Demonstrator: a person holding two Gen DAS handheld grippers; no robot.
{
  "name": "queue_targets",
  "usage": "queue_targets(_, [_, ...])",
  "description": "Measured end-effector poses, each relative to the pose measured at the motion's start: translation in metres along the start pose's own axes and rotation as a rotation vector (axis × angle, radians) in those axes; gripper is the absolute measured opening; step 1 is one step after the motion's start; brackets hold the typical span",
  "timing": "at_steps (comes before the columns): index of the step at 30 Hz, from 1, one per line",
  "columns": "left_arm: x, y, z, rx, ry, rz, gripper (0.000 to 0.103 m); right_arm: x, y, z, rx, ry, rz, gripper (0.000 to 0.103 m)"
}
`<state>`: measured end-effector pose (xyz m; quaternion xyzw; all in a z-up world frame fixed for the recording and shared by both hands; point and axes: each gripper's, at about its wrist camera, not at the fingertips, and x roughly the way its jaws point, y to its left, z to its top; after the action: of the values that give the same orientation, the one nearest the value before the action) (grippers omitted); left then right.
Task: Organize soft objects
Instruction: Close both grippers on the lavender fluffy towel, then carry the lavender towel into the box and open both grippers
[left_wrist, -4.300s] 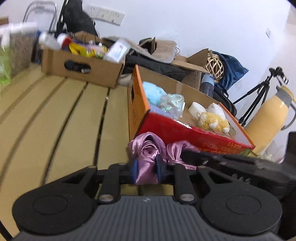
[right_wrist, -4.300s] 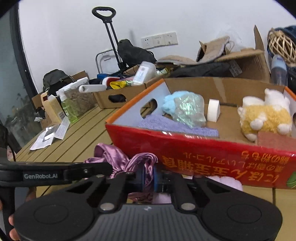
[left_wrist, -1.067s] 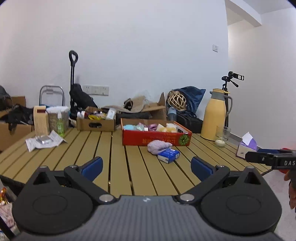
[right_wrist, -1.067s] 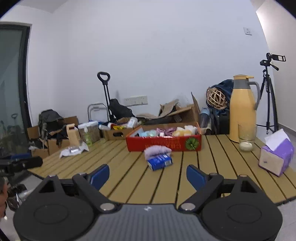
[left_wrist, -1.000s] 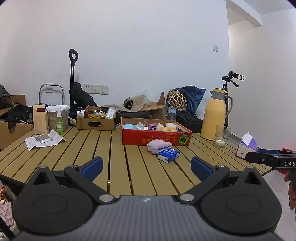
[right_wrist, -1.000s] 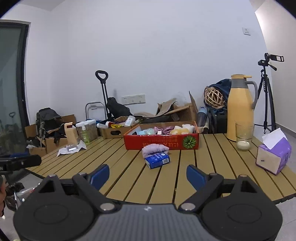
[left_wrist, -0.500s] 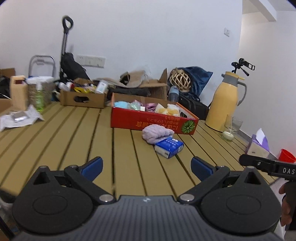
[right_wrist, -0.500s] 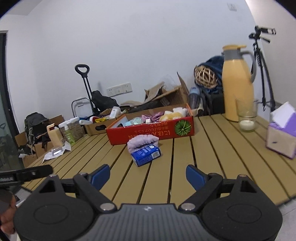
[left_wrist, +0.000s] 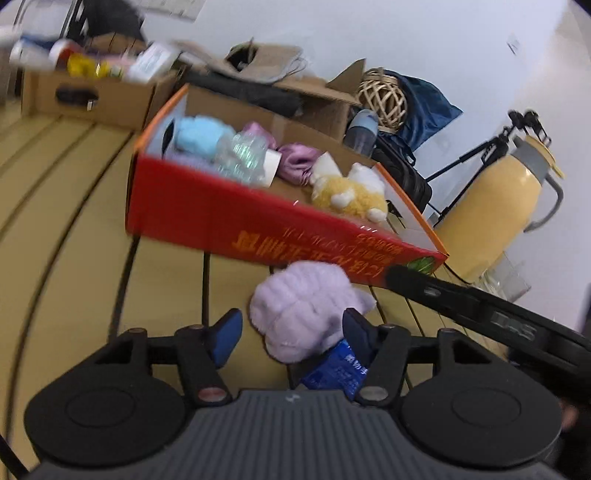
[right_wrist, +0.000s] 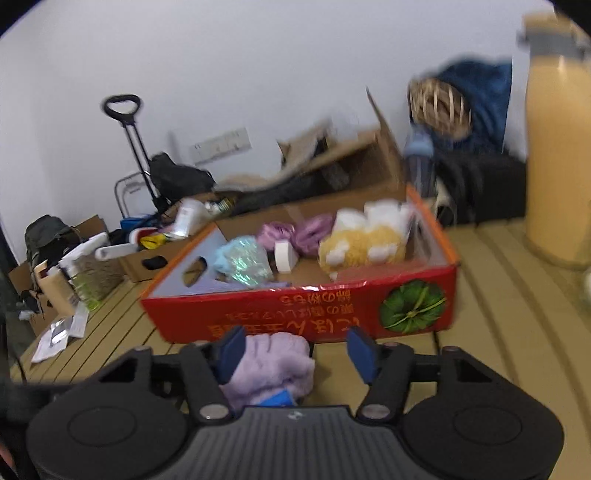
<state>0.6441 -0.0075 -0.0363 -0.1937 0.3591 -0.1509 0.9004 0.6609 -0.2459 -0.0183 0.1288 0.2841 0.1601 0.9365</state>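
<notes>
Before the red box (right_wrist: 295, 321) printed with orange script, both half-closing fingers straddle the lilac cloth (left_wrist: 306, 314)

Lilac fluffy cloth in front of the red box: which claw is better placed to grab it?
Left, probably. The lilac cloth fills most of the left claw's gap, its jaws just closing. In the right claw it sits off-centre against one finger. Neither grips it yet.

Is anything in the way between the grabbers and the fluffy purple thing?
No. The fluffy purple cloth already sits between the fingers of both the left gripper and right gripper, whose jaws have just been closing. A blue packet lies under it.
</notes>
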Motion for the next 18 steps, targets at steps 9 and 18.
queue_targets(9, [0.015, 0.0, -0.007, -0.042, -0.001, -0.004, 0.041, 0.044, -0.012, -0.016, 0.061, 0.123, 0.108, 0.032])
queue_targets(18, [-0.003, -0.011, -0.01, 0.022, -0.096, -0.009, 0.026, 0.032, -0.006, -0.026, 0.046, 0.071, 0.094, 0.01])
